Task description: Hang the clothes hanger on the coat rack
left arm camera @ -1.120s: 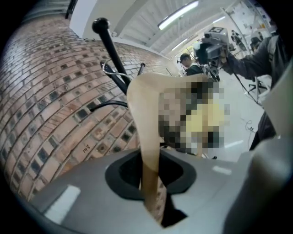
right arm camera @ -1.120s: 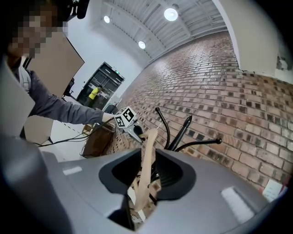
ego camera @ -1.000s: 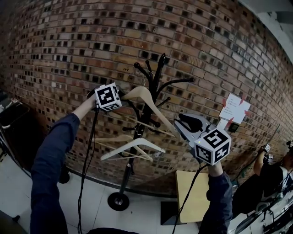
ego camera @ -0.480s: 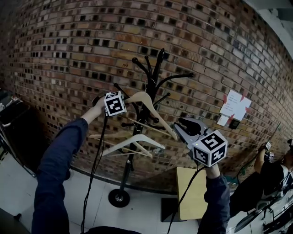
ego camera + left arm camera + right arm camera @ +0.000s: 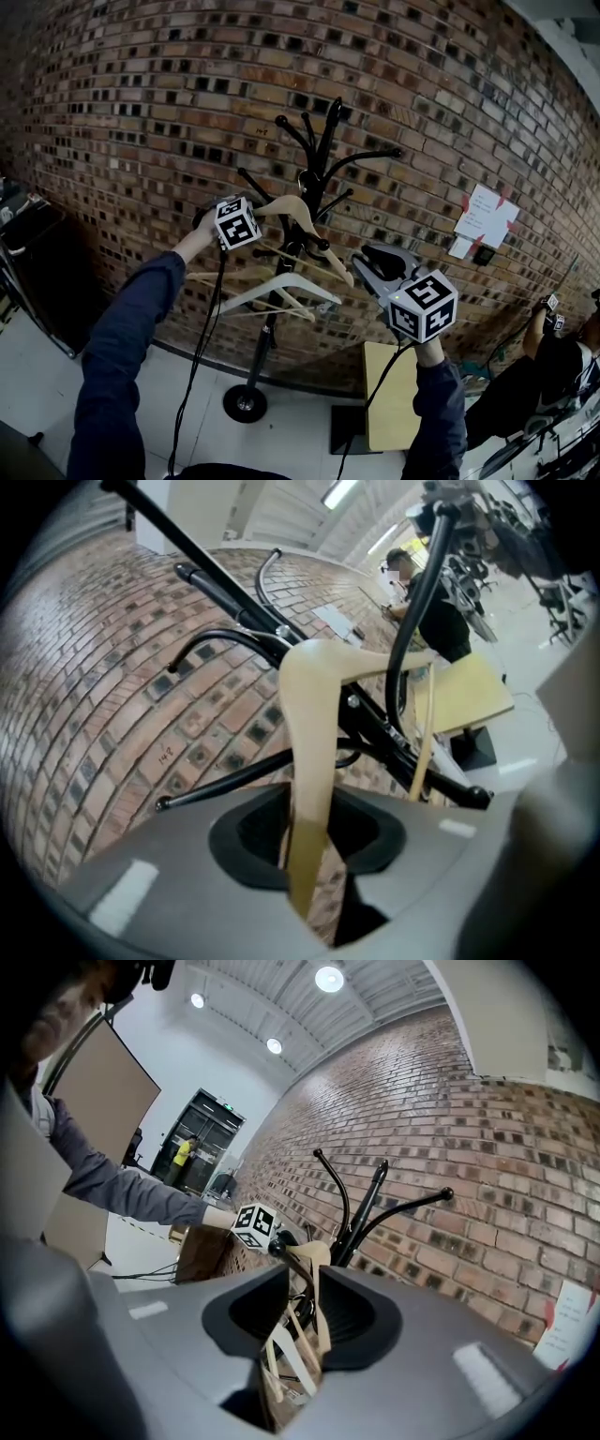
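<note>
A black coat rack stands against the brick wall. A pale wooden hanger hangs at its pole, its wire hook curving over a black branch. My left gripper is at the hanger's left end. Its jaws are opening, and the hanger's arm still runs between them with a gap beside it. My right gripper floats open and empty to the right of the rack, facing the hanger and the rack.
Two more pale hangers hang lower on the rack, whose round base stands on the floor. A light wooden stool is below my right arm. There is a paper sheet on the wall and a person at the far right.
My left gripper and the hanger have sunk and moved right, toward the rack's pole. The right gripper has come down a little.
</note>
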